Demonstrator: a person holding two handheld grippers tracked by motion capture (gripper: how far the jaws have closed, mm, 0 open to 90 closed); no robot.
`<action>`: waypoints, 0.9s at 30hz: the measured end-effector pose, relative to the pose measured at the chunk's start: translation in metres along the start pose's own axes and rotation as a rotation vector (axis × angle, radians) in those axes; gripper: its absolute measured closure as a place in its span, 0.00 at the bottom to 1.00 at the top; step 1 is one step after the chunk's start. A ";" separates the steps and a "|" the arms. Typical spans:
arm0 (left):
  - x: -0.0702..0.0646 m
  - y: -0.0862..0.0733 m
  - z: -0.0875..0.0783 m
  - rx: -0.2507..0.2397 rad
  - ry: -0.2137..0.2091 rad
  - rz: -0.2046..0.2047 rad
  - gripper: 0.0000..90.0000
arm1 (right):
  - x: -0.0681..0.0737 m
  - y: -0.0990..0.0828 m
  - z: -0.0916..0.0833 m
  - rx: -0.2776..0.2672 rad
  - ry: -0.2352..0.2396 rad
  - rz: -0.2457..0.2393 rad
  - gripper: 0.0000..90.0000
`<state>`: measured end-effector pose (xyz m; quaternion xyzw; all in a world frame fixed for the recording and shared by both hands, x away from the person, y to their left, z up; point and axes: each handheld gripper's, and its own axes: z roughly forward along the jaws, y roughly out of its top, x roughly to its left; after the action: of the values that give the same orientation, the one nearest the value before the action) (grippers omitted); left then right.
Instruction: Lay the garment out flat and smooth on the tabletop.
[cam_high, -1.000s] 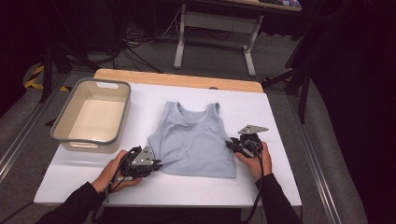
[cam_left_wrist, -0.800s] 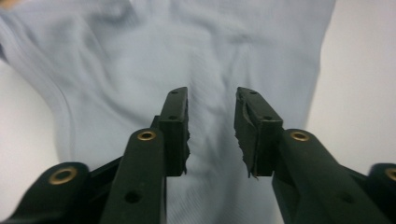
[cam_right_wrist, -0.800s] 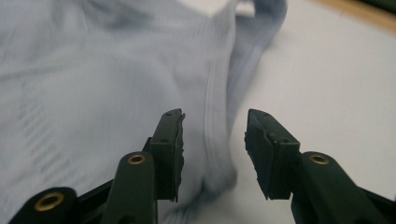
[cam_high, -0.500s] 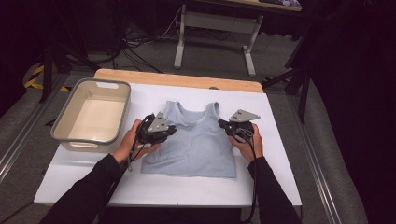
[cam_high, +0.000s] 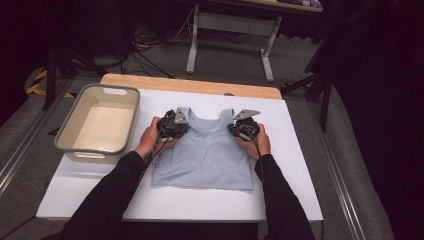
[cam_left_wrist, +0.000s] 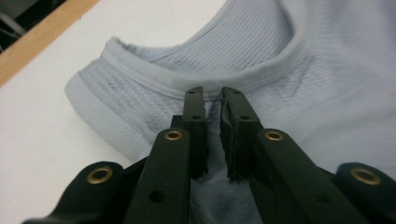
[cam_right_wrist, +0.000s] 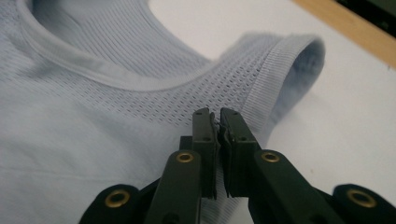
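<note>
Field notes, near to far.

Nearest, at 6 o'clock in the high view: two black sleeves (cam_high: 115, 200) came in from the bottom edge over the white table (cam_high: 300, 200).

Next out, the top (cam_high: 205, 160), pale blue mesh and sleeveless, lay flat at the table's middle, hem toward 6 o'clock, neckline toward 12.

Left hand (cam_high: 149, 136) at about 10 o'clock of the top, bearing the left gripper (cam_high: 176, 126) at the left shoulder strap. In the left gripper view the left gripper (cam_left_wrist: 212, 100) had its jaws drawn close with a narrow slit between them, tips on the strap just below the neck binding. A thin fold of cloth seemed to run up the slit, though shadow made that hard to confirm. Jaws had just eased apart a touch. Read as clenched on the top.

Right hand (cam_high: 261, 142) at about 2 o'clock of the top, with the right gripper (cam_high: 239, 129) at the right strap. In the right gripper view the right gripper (cam_right_wrist: 217, 116) had its jaws nearly together, a frayed sliver of mesh pinched between the pads at the strap near the armhole hem. Jaws had just eased a little. Clenched on the top.

Bin (cam_high: 75, 145), grey with a cream inside, stood at 9 o'clock of the top, apart from it.

Farthest, at 12 o'clock: a wooden strip (cam_high: 200, 86) along the table's far edge.
</note>
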<state>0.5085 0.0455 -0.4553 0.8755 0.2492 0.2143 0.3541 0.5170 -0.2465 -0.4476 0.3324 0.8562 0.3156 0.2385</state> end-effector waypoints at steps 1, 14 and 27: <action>0.000 0.000 0.000 0.000 0.000 0.000 0.87 | 0.000 0.000 0.000 0.000 0.000 0.000 0.94; 0.011 -0.005 0.008 -0.040 0.046 -0.066 0.82 | 0.002 -0.007 -0.001 -0.005 -0.061 0.036 0.95; -0.005 0.007 -0.035 -0.180 0.062 -0.018 0.79 | 0.011 -0.005 -0.039 -0.170 -0.057 0.083 0.93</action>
<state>0.4875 0.0566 -0.4285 0.8307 0.2479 0.2597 0.4255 0.4835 -0.2567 -0.4267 0.3549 0.8046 0.3872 0.2770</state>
